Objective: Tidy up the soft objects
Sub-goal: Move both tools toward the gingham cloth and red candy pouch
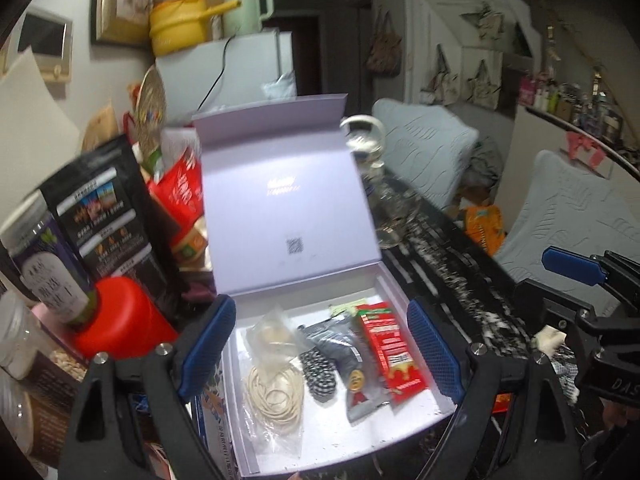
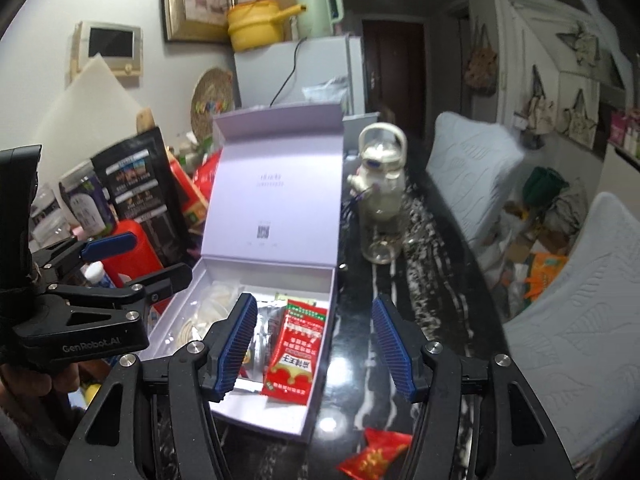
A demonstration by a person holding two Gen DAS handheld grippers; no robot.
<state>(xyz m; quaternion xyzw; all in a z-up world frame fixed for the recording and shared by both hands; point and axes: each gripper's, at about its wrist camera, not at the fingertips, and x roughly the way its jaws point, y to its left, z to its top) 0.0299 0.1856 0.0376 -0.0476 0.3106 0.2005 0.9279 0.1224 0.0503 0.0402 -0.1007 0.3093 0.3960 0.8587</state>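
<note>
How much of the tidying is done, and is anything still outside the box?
Done: the white box stands open and already holds a bag of rubber bands, a checked hair tie, a grey packet and a red packet. In hand: nothing; the left tongs and right tongs are both open and empty. Left: a red wrapper lies on the dark table beside the box.

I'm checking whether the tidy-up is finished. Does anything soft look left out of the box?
Yes: a red packet lies on the dark table in front of the open box, while the other packets sit inside.
</note>
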